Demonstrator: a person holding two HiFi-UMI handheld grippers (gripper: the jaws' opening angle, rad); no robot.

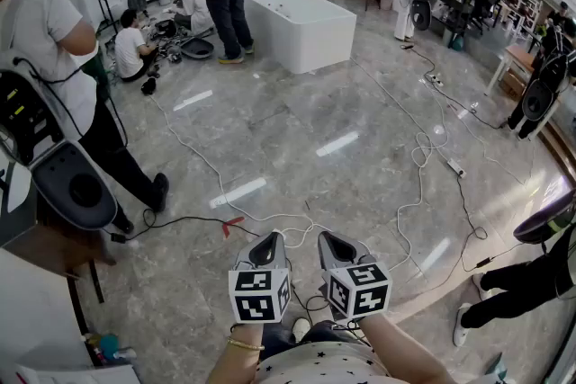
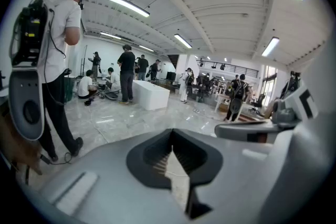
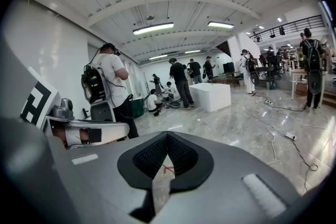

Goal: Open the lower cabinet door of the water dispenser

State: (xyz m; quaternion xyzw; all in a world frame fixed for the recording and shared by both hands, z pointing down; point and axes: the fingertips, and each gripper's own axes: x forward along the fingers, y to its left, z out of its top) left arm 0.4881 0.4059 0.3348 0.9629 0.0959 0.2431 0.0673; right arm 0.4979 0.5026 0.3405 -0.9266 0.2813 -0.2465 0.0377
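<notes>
No water dispenser or cabinet door shows in any view. In the head view my left gripper (image 1: pixel 267 242) and right gripper (image 1: pixel 332 240) are held side by side, low and close to my body, pointing forward and a little down over the marble floor. Both have their jaws together with nothing between them. In the left gripper view my left gripper (image 2: pixel 170 148) looks out over the hall, with the right gripper's body at the right edge. The right gripper view shows my right gripper (image 3: pixel 166 157) the same way, with only floor beyond its tips.
A white rectangular block (image 1: pixel 301 27) stands ahead, with several people around it. A person with a backpack rig (image 1: pixel 54 49) stands close on the left, another person (image 1: pixel 526 279) on the right. Cables (image 1: pixel 418 148) and a power strip (image 1: pixel 454 167) lie across the floor.
</notes>
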